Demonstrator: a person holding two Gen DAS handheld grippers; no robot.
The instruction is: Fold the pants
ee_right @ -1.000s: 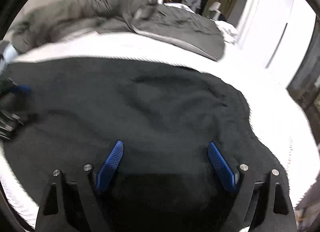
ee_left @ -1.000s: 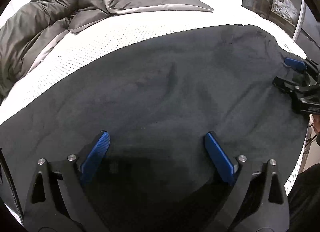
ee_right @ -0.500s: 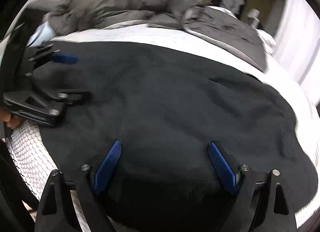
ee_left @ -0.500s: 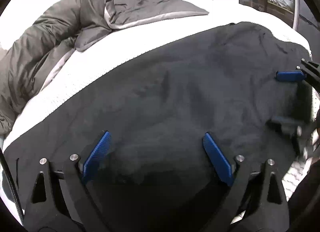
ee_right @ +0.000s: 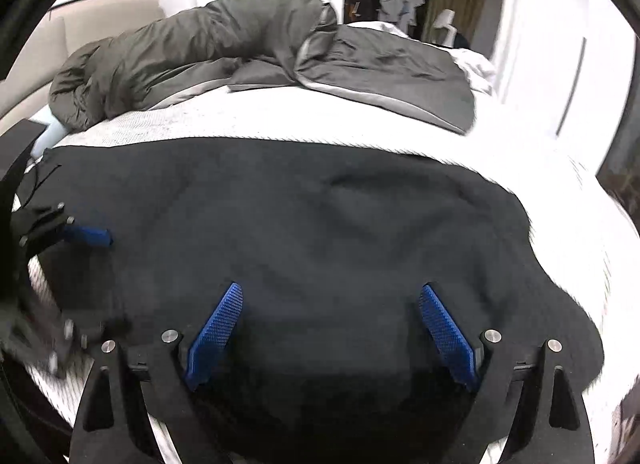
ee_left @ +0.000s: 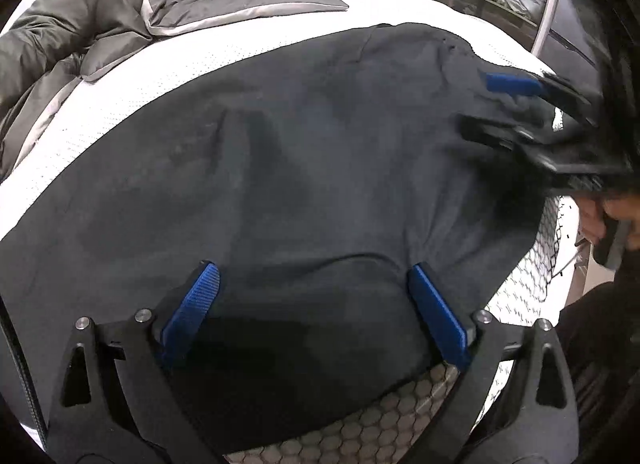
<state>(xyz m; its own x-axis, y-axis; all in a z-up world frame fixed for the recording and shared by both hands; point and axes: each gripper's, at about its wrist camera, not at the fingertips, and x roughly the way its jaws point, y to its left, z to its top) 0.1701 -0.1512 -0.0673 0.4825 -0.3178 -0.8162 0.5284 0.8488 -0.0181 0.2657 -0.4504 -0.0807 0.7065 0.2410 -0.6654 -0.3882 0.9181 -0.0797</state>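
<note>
The black pants [ee_left: 320,152] lie spread flat across the near part of the white bed [ee_left: 168,76], with their near edge reaching the bed's quilted front edge. The left tongs [ee_left: 314,304] hover low over the near edge of the pants, their blue pads [ee_left: 196,300] spread wide apart with nothing between them. The right tongs [ee_right: 330,324] are likewise wide open above the pants, just in from the same near edge, holding nothing. In the left wrist view the right tongs appear blurred at the pants' right end; in the right wrist view the left tongs show at the pants' left end. A grey duvet [ee_right: 240,52] lies bunched on the bed beyond the pants, well apart from them.
</note>
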